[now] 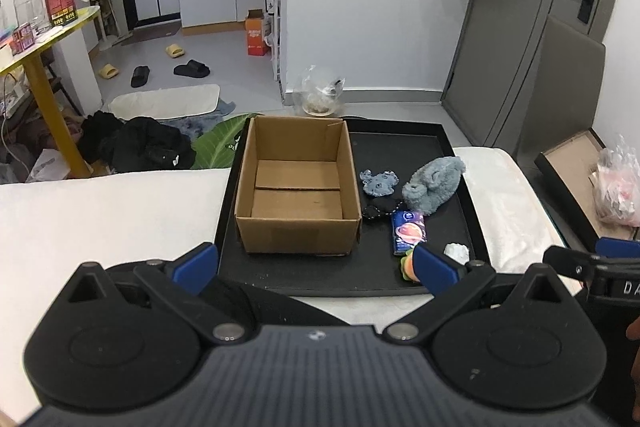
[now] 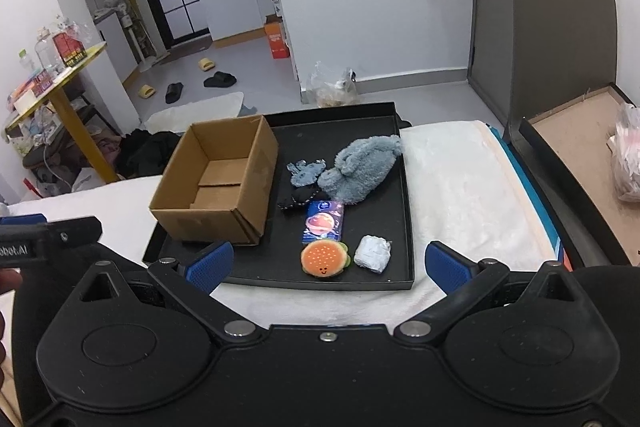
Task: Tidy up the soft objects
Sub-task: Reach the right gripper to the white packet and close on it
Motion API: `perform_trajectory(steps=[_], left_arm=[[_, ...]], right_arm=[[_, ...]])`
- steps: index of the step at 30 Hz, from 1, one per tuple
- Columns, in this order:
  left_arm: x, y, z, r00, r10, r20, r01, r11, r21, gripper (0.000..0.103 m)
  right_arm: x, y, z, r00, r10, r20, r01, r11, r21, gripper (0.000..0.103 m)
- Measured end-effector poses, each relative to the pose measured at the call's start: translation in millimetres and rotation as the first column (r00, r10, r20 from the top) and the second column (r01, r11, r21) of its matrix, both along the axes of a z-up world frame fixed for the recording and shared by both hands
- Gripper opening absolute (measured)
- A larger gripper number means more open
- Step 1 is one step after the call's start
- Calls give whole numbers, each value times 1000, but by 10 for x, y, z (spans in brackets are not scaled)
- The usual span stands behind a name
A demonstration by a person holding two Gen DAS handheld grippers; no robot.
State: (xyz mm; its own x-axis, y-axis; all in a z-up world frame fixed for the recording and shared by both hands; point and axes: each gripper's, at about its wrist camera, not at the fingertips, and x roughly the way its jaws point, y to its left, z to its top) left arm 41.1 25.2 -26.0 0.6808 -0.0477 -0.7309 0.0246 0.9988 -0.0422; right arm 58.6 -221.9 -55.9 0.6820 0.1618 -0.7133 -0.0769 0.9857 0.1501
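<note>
While both grippers, left gripper (image 1: 316,267) and right gripper (image 2: 327,263), hang spread wide and empty, cardboard box (image 2: 216,183) at tray's (image 2: 406,211) left edge, burger plush (image 2: 323,259) near its front edge

Left gripper (image 1: 316,269) wide open, blue-padded fingers (image 1: 198,265) spread far apart, nothing between them. Held low and level, pointing forward. Right gripper (image 2: 328,267) equally wide open, blue fingers (image 2: 212,263) splayed, nothing gripped. Held a bit higher, tilted down. Both side by side, near each other: tip of the right one seen at the right edge of the left wrist view, tip of the left one at the left edge of the right wrist view. Bit of a hand (image 1: 634,331) showing at frame edge behind the right gripper; fingers (image 2: 8,281) also glimpsed behind the left one.
</note>
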Motion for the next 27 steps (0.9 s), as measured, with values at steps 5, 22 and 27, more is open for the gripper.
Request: perform_trajectory(steps=[5,22,27], left_arm=[[131,6,-59,1000,0,-10,0,1000,11,103],[570,211,-358,996,67,-65,-66,998,15,102],[722,315,-440,992,94,-81,-93,996,15,101]], right_arm=[[121,-26,-87,1000,-11,-17,11,1000,-6,103],[543,-48,-522,994,-27,-106,33,998,58,100],[684,-30,-650,990,-25,-142,38,995,89,91]])
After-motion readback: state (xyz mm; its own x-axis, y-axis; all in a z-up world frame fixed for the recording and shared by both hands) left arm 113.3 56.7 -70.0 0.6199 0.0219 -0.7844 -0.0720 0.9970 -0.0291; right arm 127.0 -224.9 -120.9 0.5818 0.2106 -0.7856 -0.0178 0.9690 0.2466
